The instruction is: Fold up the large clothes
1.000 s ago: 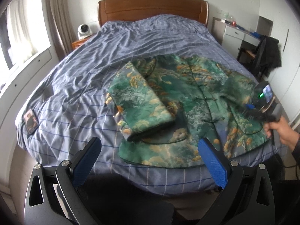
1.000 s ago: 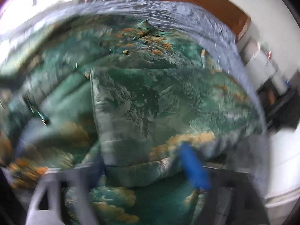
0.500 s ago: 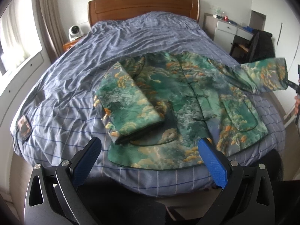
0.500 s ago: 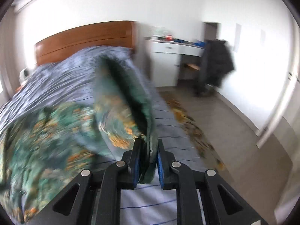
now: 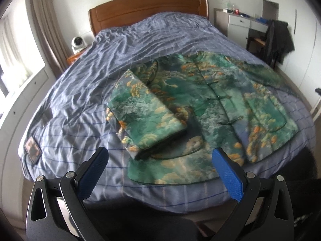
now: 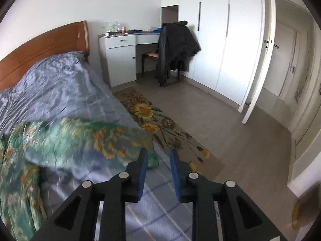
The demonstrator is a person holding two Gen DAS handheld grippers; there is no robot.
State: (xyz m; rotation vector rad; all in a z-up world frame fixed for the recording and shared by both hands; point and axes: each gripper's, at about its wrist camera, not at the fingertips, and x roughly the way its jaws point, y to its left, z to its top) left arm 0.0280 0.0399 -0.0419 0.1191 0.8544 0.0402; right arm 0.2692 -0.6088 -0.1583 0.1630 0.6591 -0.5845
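A green jacket (image 5: 210, 104) with orange cloud print lies face up on the blue checked bed (image 5: 84, 92). Its left sleeve (image 5: 146, 116) is folded in over the body. The other sleeve (image 5: 260, 74) is stretched out toward the bed's right edge. My left gripper (image 5: 160, 151) hangs wide open above the foot of the bed, just short of the hem, with nothing in it. In the right wrist view that sleeve (image 6: 90, 140) lies on the cover, its cuff just ahead of the right gripper (image 6: 158, 153). The jaws are opening, a narrow gap between the pads, which press on nothing.
A wooden headboard (image 5: 148, 10) stands at the back, and a nightstand with a white round device (image 5: 77, 43) at the left. To the right are a white desk (image 6: 124, 56), a chair draped with a dark coat (image 6: 174, 46), a floral rug (image 6: 160, 124), wardrobes (image 6: 226, 40) and an open door.
The right gripper, shut on the sleeve's cuff, drew it out to the right, then let it go; the sleeve now lies spread on the bed. The left gripper has hardly moved.
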